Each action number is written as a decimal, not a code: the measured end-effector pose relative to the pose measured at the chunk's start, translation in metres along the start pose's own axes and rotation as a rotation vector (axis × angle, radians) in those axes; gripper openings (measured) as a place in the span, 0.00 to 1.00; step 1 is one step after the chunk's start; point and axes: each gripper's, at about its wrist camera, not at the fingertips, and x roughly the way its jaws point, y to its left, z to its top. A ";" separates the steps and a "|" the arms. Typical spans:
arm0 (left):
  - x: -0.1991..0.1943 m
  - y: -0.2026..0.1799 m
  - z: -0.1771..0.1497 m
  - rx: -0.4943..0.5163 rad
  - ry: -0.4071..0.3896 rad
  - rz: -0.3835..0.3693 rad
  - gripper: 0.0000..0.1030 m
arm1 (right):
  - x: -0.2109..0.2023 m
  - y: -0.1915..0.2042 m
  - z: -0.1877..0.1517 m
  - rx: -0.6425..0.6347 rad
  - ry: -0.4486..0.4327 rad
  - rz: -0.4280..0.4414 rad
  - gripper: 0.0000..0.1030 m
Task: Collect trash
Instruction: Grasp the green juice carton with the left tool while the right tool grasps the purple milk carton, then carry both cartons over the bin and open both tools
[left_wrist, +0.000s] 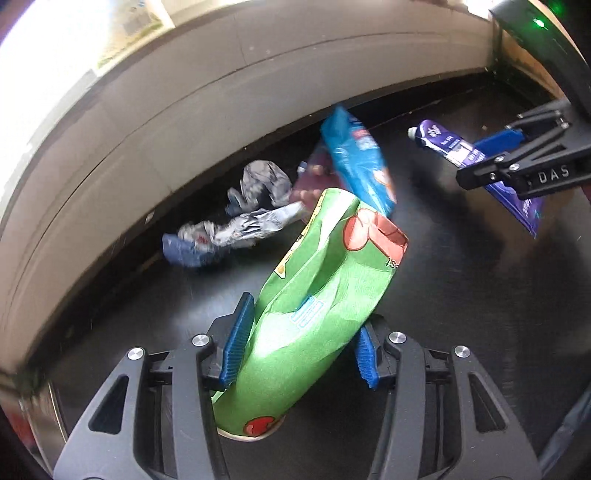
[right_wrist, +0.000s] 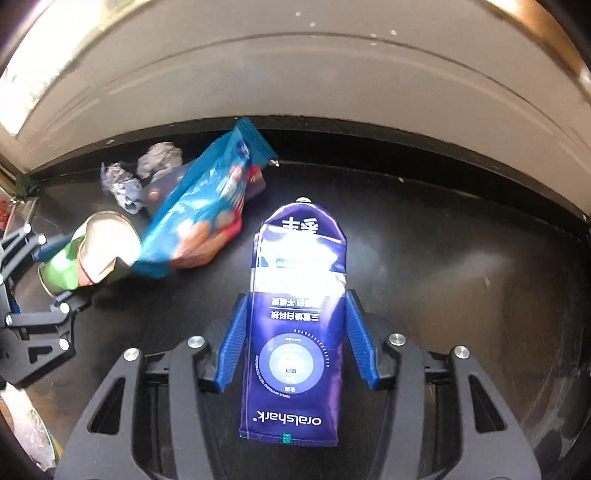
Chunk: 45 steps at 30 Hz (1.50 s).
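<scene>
A crushed green paper cup (left_wrist: 314, 280) with red print lies on its side on the black tabletop (left_wrist: 461, 295). My left gripper (left_wrist: 304, 317) is shut on the cup, with both blue pads pressing its sides. From the right wrist view the cup (right_wrist: 62, 269) and left gripper (right_wrist: 55, 275) sit at the far left. A purple toothpaste tube (right_wrist: 295, 314), cap pointing away, is pinched flat between the pads of my right gripper (right_wrist: 295, 299). In the left wrist view the tube (left_wrist: 439, 140) and right gripper (left_wrist: 480, 158) are at the upper right.
More trash lies toward the back: a blue snack bag (left_wrist: 354, 155) (right_wrist: 199, 206), a maroon wrapper (left_wrist: 314, 173) under it, and crumpled silver wrappers (left_wrist: 240, 225) (right_wrist: 122, 184). A pale wall (right_wrist: 295, 74) runs along the table's far edge.
</scene>
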 end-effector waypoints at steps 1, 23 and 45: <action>-0.006 -0.002 -0.003 -0.021 0.001 0.001 0.48 | -0.008 0.000 -0.007 -0.005 -0.009 0.001 0.50; -0.101 -0.129 -0.077 -0.282 0.013 0.039 0.48 | -0.112 -0.016 -0.124 -0.068 -0.092 0.036 0.50; -0.201 -0.049 -0.231 -0.751 0.030 0.341 0.48 | -0.138 0.210 -0.138 -0.591 -0.088 0.331 0.50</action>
